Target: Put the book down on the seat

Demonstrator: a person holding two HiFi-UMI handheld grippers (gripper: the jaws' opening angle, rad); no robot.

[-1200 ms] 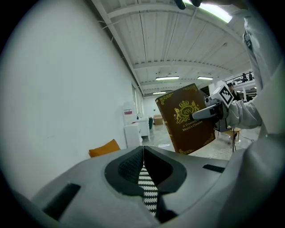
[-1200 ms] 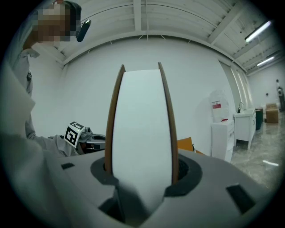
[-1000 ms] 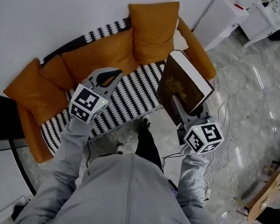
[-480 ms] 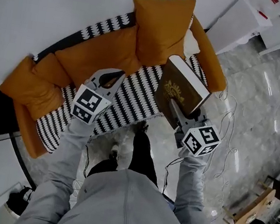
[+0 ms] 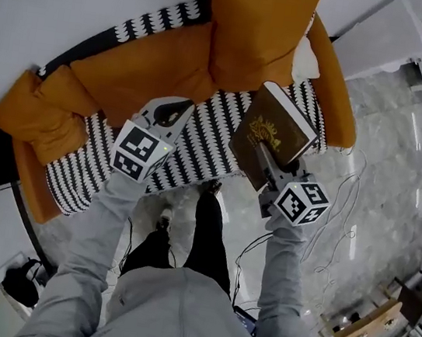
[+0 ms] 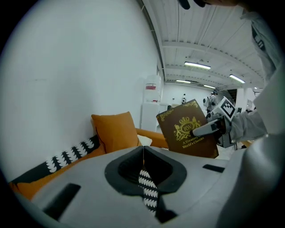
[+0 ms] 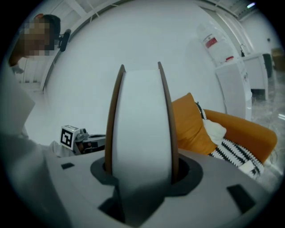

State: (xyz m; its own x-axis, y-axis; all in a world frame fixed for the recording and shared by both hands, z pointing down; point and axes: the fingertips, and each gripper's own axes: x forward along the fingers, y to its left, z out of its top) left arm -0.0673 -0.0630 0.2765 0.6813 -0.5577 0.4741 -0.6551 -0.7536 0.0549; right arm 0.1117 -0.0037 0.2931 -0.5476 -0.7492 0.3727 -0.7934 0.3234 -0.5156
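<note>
Over the sofa's right end, the right gripper (image 5: 266,160) had its jaws clamped on the lower edge of the brown book (image 5: 260,132), one jaw on each cover with the pages between. The book stood nearly upright in the air, its front cover facing left and its long axis running up and away from the gripper toward the orange cushion (image 5: 259,30). The striped seat (image 5: 199,142) lay below and ahead of it, so I judged the book would need tipping flat and lowering. The left gripper (image 5: 177,108), jaws together and empty, hovered over the seat's middle, apart from the book.
</note>
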